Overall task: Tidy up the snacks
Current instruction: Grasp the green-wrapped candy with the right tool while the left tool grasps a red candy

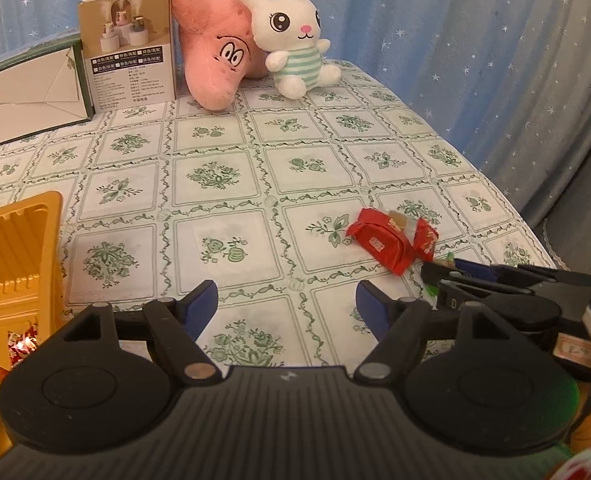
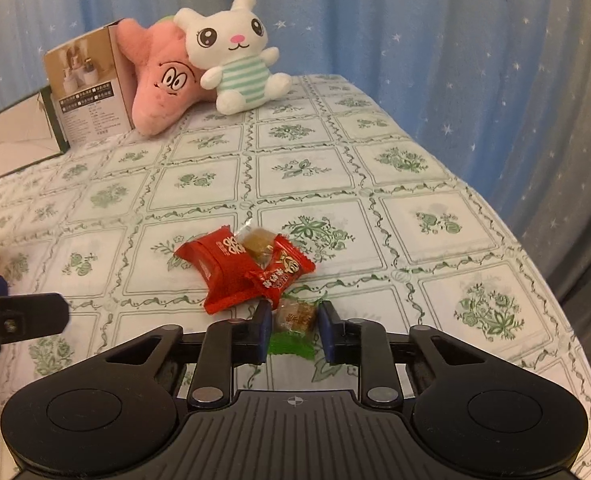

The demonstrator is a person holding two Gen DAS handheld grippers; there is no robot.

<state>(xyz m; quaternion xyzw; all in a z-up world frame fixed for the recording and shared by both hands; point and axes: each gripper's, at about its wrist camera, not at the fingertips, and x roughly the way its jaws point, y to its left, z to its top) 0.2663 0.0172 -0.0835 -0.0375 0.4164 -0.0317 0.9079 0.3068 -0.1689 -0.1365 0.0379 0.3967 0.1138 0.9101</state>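
Right wrist view: right gripper (image 2: 294, 326) pinches green-wrapped candy (image 2: 294, 320) just beside red packet (image 2: 219, 268), presumably for sorting; left gripper (image 1: 287, 300) spread, empty.

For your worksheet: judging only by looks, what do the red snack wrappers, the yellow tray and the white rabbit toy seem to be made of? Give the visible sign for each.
Red snack wrappers: probably thin plastic film, glossy; they crinkle, catch highlights and have crimped ends.
Yellow tray: likely thin moulded plastic, smooth with a slight sheen; ribbed walls and formed compartments suggest it.
White rabbit toy: soft plush fabric, matt and fuzzy, with stitched-looking features.
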